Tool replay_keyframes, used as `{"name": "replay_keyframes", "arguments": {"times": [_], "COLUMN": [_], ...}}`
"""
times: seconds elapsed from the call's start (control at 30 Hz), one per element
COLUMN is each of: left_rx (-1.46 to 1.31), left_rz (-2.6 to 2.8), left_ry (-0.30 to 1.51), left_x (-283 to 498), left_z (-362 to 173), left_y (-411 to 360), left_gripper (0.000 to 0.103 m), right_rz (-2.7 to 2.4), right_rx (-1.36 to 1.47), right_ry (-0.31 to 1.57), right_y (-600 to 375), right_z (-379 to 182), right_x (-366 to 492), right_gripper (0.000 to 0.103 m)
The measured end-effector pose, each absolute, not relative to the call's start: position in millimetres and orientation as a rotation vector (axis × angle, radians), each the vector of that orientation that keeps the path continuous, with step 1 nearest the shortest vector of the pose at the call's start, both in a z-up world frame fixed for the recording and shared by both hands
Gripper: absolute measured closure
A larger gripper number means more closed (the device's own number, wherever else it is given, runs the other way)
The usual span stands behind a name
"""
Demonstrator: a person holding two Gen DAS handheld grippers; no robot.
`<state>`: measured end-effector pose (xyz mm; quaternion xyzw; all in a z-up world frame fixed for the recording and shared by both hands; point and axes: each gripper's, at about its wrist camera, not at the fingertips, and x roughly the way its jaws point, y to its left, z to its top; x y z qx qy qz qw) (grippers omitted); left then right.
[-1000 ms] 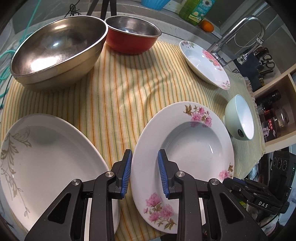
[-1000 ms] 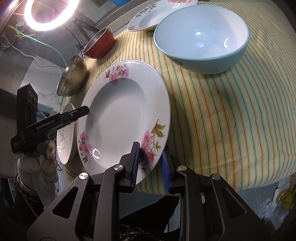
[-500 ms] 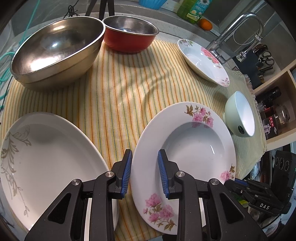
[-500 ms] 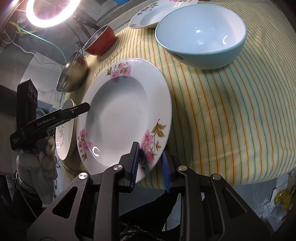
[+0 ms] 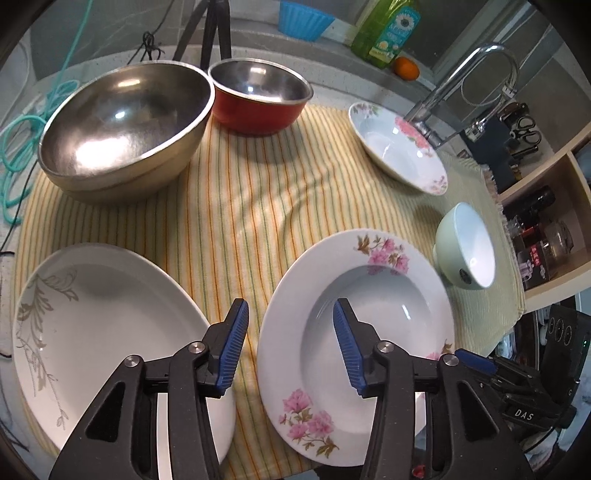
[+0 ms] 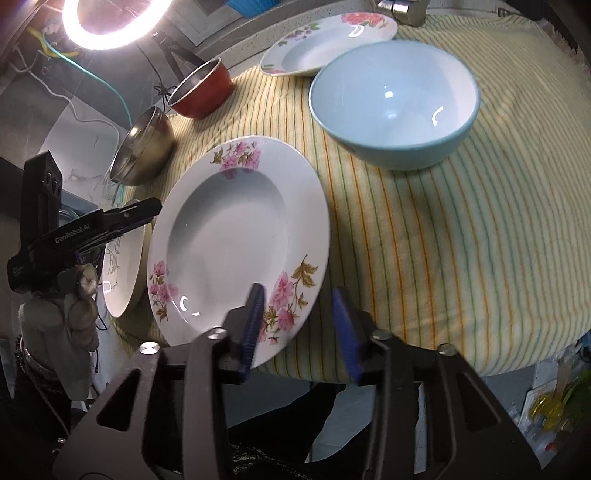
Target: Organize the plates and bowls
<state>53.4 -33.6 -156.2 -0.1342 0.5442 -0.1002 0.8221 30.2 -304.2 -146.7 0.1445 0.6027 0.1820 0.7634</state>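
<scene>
Left wrist view is showing the left hand-held gripper (image 5: 288,339) standing open and holding nothing, one blue pad (image 5: 233,343) over the striped cloth (image 5: 258,206), the other above the left rim of the pink-flowered soup plate (image 5: 354,332). That plate is lying at the near edge of the surface, its near rim overhanging the cloth edge. Beside it, at the near left corner, a white plate with a grey leaf pattern (image 5: 103,325) is resting. A large steel bowl (image 5: 125,125) and a red bowl (image 5: 258,96) are sitting at the far left; a second flowered plate (image 5: 399,147) is sitting at the far right by the tap, and a pale blue bowl (image 5: 465,254) along the right edge.

Right wrist view is showing the right hand-held gripper (image 6: 299,325) likewise open and empty, one pad over the flowered plate's near rim, the other beside it; neither hand-held gripper is clamping the plate.

Risk, as judged: the plate is overhanging the edge, so a nudge from either pad could tip it off. A shallow one-sided grip on the glazed rim could slip.

Only the right wrist view is showing the drop below the surface edge, the ring light (image 6: 110,22) and the blue bowl's full interior. Only the left view is showing the tap and the steel bowl's interior.
</scene>
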Motion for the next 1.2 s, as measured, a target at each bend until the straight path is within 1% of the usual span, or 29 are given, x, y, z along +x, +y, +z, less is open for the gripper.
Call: {"name": "replay_keyframes", "arguments": {"times": [0.03,0.07,0.13,0.23,0.27,0.33,0.57,0.77,0.9,1.1,1.13,1.17,1.2], "left_rx": [-0.288,-0.294,-0.312,-0.334,-0.343,-0.368,-0.419,-0.426,-0.421,-0.424,-0.424,-0.429,-0.436], "left_rz": [-0.211,-0.210,-0.204,-0.186,-0.174,-0.152,-0.073,-0.058,-0.087,-0.163,-0.169,-0.180,-0.192], "left_ry": [1.151,1.145,1.135,1.111,1.097,1.076,1.019,0.956,0.929,0.930,0.934,0.938,0.941], "left_x": [52.8,51.9,49.1,44.7,42.5,38.1,25.6,31.7,46.7,82.2,87.0,94.8,100.0], "left_z": [-153.7,-151.5,-147.1,-139.1,-135.6,-130.3,-111.4,-92.1,-86.8,-94.1,-95.3,-98.6,-101.2], "left_y": [-32.5,-31.2,-27.2,-19.9,-16.0,-8.2,16.3,20.7,4.7,-36.4,-41.6,-50.2,-55.5], "left_gripper": [0.055,0.054,0.052,0.048,0.044,0.042,0.042,0.042,0.042,0.042,0.042,0.042,0.042], "right_rz": [0.396,0.398,0.408,0.417,0.422,0.432,0.444,0.433,0.420,0.402,0.402,0.407,0.418], "right_rx": [0.311,0.310,0.304,0.273,0.260,0.236,0.214,0.222,0.239,0.240,0.245,0.252,0.257], "right_ry": [1.298,1.284,1.266,1.243,1.229,1.205,1.143,1.107,1.087,1.082,1.091,1.100,1.109], "right_y": [-305.7,-307.4,-309.8,-309.9,-310.1,-308.4,-314.4,-335.0,-357.1,-392.5,-396.9,-400.6,-403.5], "right_z": [-143.4,-139.4,-132.6,-121.3,-116.6,-107.8,-84.6,-69.7,-63.1,-64.1,-66.6,-69.8,-73.2], "right_x": [29.9,30.0,31.3,35.0,36.2,39.3,60.2,90.6,118.2,165.9,175.0,185.0,191.5], "right_gripper": [0.041,0.040,0.039,0.031,0.031,0.030,0.030,0.030,0.030,0.030,0.034,0.041,0.043]}}
